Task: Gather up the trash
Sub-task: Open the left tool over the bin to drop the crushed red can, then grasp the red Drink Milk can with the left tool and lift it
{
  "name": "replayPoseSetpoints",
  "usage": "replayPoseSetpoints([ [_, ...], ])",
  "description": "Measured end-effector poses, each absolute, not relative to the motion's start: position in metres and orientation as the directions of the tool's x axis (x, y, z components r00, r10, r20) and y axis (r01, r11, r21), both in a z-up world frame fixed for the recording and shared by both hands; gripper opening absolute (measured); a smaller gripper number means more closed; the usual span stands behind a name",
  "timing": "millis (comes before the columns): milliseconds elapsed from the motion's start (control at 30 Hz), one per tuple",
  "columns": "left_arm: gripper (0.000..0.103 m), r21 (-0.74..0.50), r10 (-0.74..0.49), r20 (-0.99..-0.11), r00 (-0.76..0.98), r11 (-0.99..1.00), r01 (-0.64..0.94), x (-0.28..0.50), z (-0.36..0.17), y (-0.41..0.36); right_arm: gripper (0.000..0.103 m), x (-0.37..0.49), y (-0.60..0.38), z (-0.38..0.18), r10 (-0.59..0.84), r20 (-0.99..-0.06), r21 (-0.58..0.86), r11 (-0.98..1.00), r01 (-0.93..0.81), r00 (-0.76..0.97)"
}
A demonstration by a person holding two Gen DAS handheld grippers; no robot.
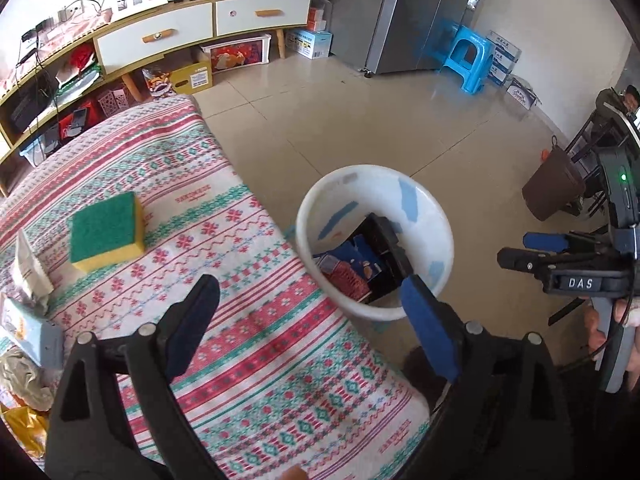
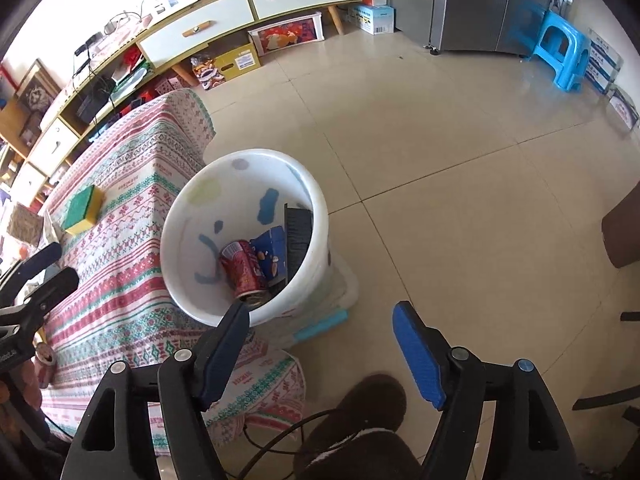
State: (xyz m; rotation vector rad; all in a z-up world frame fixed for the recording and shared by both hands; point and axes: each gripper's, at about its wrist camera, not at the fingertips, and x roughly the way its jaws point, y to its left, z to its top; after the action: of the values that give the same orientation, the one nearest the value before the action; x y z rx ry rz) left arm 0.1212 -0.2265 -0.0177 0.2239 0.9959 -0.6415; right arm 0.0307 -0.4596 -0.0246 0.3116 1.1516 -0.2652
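A white bin (image 1: 440,216) (image 2: 180,216) stands on the floor beside the cloth-covered table (image 1: 248,320) (image 2: 120,280). Inside it lie a red can (image 2: 242,270), a blue snack box (image 2: 274,252) and a black object (image 2: 300,236). My left gripper (image 1: 312,292) hangs open over the table's edge, empty, its right finger in front of the bin's rim. My right gripper (image 2: 320,314) is open and empty above the bin's near rim and the floor; it also shows in the left wrist view, right gripper (image 1: 516,248). A green-and-yellow sponge (image 1: 108,232) (image 2: 82,210) rests on the cloth.
Crumpled wrappers and a small carton (image 1: 32,332) lie at the table's left end. A brown bin (image 1: 554,190) and dark chair legs stand at the right. A blue stool (image 1: 470,60), a grey fridge (image 1: 416,16) and a TV cabinet (image 1: 160,36) line the far side. A brown slipper (image 2: 368,412) is below.
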Motion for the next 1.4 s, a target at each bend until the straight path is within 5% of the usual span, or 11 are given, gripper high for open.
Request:
replayPoseSetpoints([
  [233, 0.102, -0.02, -0.308, -0.844, 0.439, 0.836, 0.548, 0.121, -0.007, -0.166, 0.079, 0.044, -0.429, -0.024, -0.057, -0.923, 0.078, 0.941, 0.33, 0.38],
  [733, 0.102, 0.005, -0.145, -0.903, 0.403, 0.937, 0.348, 0.119, -0.02, -0.03, 0.086, 0.089, -0.339, -0.034, -0.065, -0.939, -0.013, 0.988, 0.154, 0.339],
  [1100, 0.102, -0.086, -0.154, -0.93, 0.334, 0.974, 0.208, 0.111, -0.034, 0.048, 0.086, 0.113, -0.266, -0.036, -0.034, -0.941, -0.036, 0.999, 0.002, 0.337],
  [1400, 0.099, -0.223, -0.3, -0.928, 0.222, 0.923, 0.315, 0.098, -0.054, 0.059, 0.086, 0.122, -0.222, -0.046, -0.022, -0.947, -0.052, 0.995, -0.085, 0.319],
])
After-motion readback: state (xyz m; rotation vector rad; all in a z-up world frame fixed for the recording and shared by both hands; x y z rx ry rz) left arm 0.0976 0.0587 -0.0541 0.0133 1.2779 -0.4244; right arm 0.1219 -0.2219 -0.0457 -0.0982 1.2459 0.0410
